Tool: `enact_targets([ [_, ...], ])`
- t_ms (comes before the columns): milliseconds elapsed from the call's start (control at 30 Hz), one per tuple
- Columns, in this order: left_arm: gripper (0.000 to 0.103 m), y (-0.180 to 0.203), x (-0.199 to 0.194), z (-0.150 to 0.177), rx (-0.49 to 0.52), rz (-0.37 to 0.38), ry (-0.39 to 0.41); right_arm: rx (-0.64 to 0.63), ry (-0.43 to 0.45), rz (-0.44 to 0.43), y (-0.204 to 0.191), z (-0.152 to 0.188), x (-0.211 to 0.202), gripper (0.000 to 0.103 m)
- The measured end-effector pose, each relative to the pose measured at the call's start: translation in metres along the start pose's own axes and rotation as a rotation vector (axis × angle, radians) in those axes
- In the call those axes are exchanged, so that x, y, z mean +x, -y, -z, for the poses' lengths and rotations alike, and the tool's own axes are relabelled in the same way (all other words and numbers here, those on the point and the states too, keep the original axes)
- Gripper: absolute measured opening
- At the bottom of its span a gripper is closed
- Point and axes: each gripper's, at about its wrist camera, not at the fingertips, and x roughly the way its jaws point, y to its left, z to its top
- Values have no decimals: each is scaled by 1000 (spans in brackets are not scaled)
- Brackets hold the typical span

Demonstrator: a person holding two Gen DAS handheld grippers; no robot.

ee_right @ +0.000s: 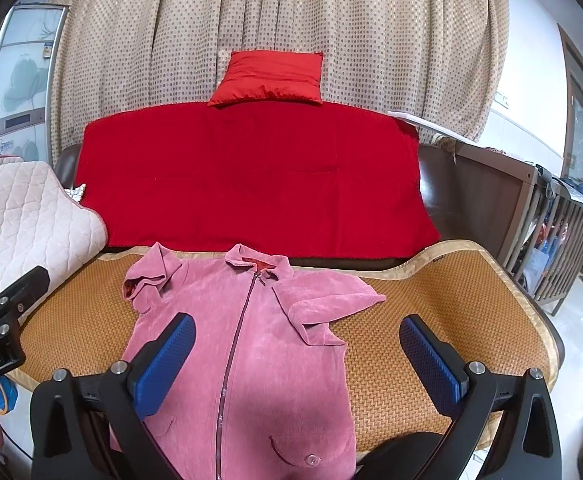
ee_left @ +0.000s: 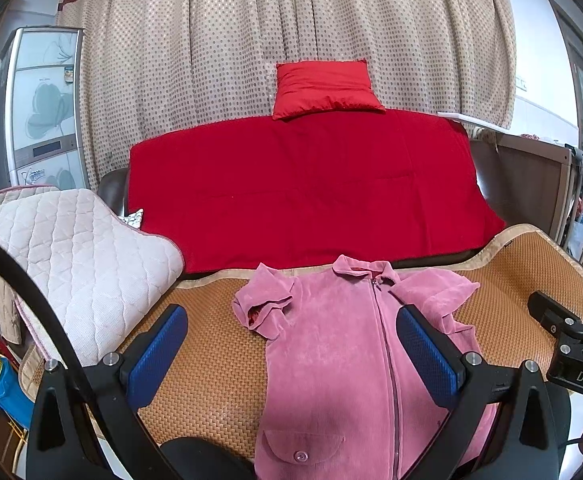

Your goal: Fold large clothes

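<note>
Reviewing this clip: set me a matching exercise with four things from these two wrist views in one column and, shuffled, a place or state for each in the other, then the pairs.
Things:
1. pink jacket
2. red pillow
3. quilted cushion
4. left gripper

Places or states:
A. propped against the dotted curtain
B. open, holding nothing
C. zipped, spread front-up on the woven mat
D. lying at the left end of the mat

Pairs: 1-C, 2-A, 3-D, 4-B
</note>
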Motion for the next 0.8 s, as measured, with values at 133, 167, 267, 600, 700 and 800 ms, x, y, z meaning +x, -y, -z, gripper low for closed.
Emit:
enact_targets([
  [133, 103, 0, 0, 0, 1, -1, 1, -1, -1, 0, -1, 0, 0, 103],
  [167, 103, 0, 0, 0, 1, -2, 2, -2, -2, 1, -1, 0, 0, 103],
  [267, 103, 2, -1, 0, 5, -4, 5, -4, -1, 1, -2, 1, 1, 103],
  [600, 103, 3, 0, 0, 8, -4, 2, -2, -7, 3, -2, 1, 4, 103],
  [700, 103, 3, 1, 0, 13, -6, -2, -1, -10, 5, -2, 2, 5, 103],
  [800, 103, 4, 2, 1, 13, -6, -6, 0, -14, 5, -2, 3, 7, 103],
])
